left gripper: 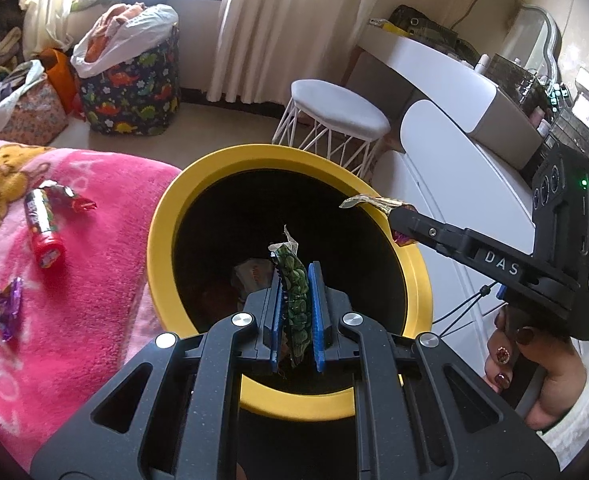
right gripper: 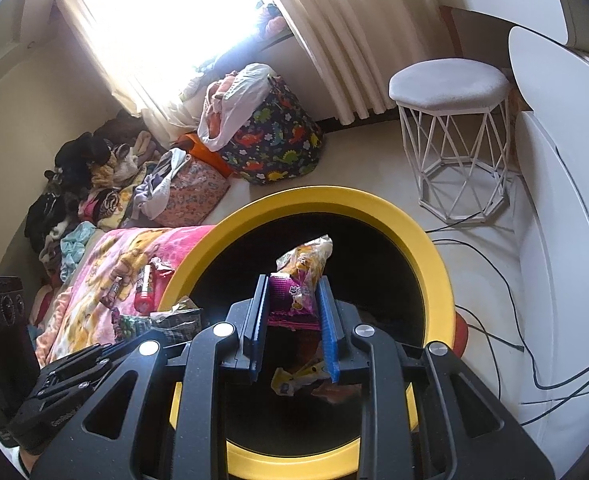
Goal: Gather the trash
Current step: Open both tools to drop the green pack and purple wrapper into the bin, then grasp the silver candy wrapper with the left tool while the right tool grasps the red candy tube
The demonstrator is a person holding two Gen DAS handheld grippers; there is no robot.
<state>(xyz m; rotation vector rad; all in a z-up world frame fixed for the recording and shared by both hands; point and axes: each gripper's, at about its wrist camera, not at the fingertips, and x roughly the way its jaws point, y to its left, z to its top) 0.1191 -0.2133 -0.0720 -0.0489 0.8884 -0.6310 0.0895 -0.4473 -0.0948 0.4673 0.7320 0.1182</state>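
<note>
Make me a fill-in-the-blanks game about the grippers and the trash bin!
1. The left gripper is shut on a ____ wrapper.
2. The rim of the bin is ____.
3. Both grippers are held above the mouth of the ____.
4. More candy wrappers lie on the ____ blanket beside the bin.

Missing words: green; yellow; bin; pink
</note>
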